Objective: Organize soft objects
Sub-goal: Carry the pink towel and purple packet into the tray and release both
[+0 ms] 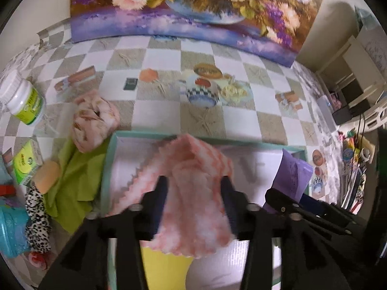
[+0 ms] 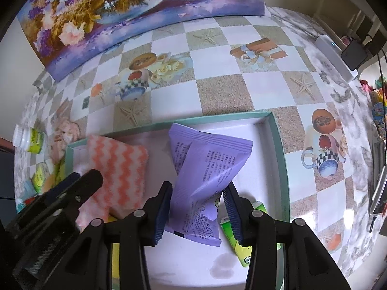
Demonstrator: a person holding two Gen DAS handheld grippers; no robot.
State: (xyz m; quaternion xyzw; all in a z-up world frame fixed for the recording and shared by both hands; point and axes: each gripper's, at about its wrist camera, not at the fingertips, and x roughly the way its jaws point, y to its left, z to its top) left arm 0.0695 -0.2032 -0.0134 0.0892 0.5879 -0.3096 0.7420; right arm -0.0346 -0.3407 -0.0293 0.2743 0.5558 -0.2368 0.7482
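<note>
A teal-rimmed white box [image 1: 109, 159] lies on the checkered table; its far rim also shows in the right wrist view [image 2: 217, 117]. My left gripper [image 1: 193, 181] is open, its jaws on either side of a pink-and-white zigzag cloth [image 1: 193, 188] over the box; the cloth also shows in the right wrist view [image 2: 118, 169]. My right gripper [image 2: 197, 189] is open around a purple packet [image 2: 205, 166] in the box. The packet shows at the right of the left wrist view [image 1: 291, 174]. A pink floral cloth [image 1: 93, 120] and a green cloth [image 1: 72, 181] lie left of the box.
A white bottle [image 1: 21, 97], an orange sponge [image 1: 47, 176], a leopard-print fabric [image 1: 38, 220] and a green carton [image 1: 23, 162] sit left of the box. A green packet [image 2: 239, 244] and a yellow item [image 1: 164, 270] lie inside it. A flower painting [image 1: 188, 7] stands behind.
</note>
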